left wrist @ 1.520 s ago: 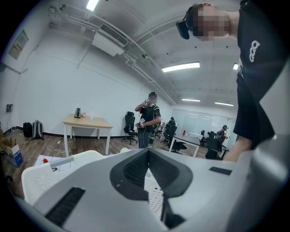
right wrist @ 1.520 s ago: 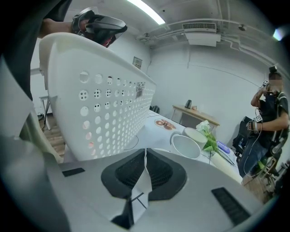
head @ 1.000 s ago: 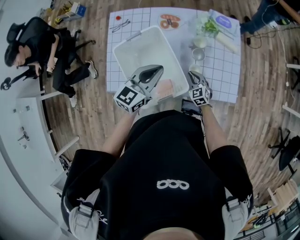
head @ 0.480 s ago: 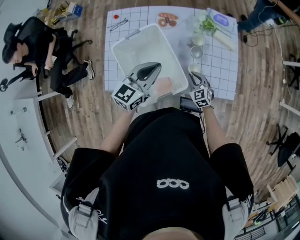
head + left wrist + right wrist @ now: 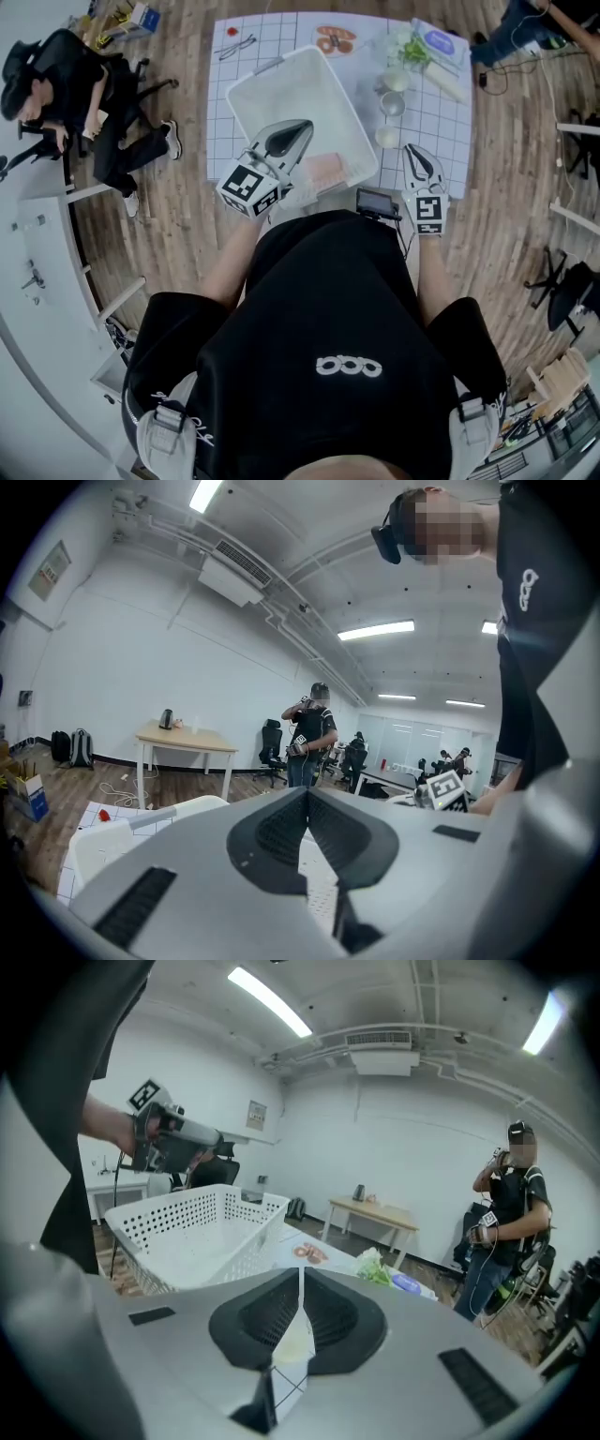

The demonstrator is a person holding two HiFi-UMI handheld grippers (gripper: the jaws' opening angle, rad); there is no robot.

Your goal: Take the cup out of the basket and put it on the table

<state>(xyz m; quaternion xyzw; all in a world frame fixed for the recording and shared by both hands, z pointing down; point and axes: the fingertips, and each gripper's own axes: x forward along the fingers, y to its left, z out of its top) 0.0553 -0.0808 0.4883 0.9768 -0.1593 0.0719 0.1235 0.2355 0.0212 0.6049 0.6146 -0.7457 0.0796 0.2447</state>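
On surface (image 5: 442,131), just right of basket (image 5: 291,103): cup (image 5: 386,137) upright. Right gripper (image 5: 415,155), left gripper (image 5: 302,129) jaws closed, empty. Placement looks done; next, check basket for more.

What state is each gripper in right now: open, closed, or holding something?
Left gripper: closed, holding nothing.
Right gripper: closed, holding nothing.
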